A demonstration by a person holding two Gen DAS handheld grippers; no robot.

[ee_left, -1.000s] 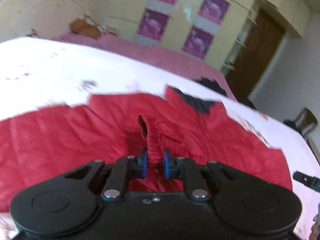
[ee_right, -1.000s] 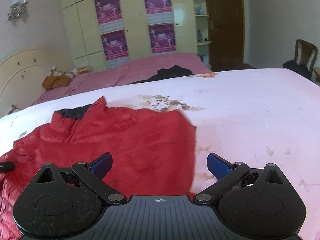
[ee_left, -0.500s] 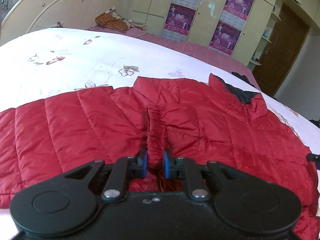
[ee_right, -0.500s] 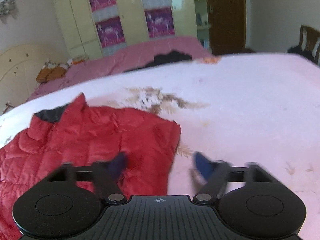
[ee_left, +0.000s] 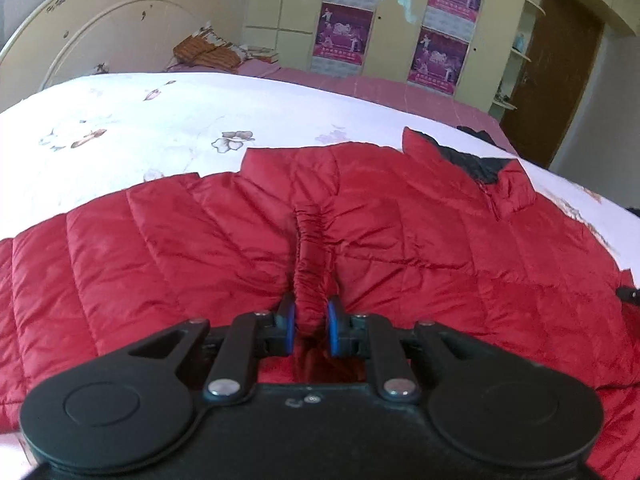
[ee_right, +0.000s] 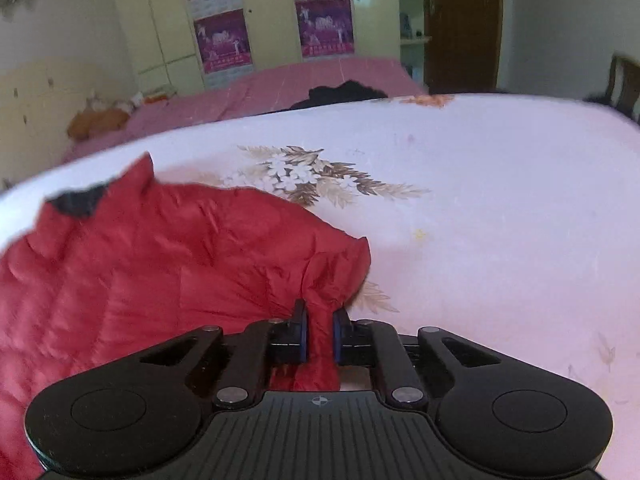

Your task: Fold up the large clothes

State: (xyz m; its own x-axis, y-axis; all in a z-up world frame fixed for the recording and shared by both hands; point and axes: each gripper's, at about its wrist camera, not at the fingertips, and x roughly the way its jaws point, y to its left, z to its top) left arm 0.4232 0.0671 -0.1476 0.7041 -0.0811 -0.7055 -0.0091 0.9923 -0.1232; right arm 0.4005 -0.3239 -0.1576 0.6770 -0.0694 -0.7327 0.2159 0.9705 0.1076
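A red quilted jacket (ee_left: 400, 240) with a dark collar lining (ee_left: 472, 164) lies spread on a white flowered bedsheet (ee_left: 160, 120). My left gripper (ee_left: 311, 320) is shut on a gathered elastic cuff (ee_left: 310, 264) of the jacket, which lies over the body of the garment. In the right wrist view the same jacket (ee_right: 140, 264) covers the left half, its collar (ee_right: 80, 200) at the far left. My right gripper (ee_right: 319, 330) is shut on a bunched corner (ee_right: 336, 272) of the jacket at its right edge.
The bedsheet (ee_right: 480, 220) stretches bare to the right of the jacket. Behind it lies a pink bed (ee_right: 280, 88) with a dark garment (ee_right: 344, 94). Cream wardrobes with posters (ee_left: 344, 36), a brown door (ee_left: 552, 80) and a chair (ee_right: 624, 80) stand farther back.
My right gripper went from wide open to shut, pinching the jacket's right corner as it came down. The left gripper sank slightly, still holding the cuff.
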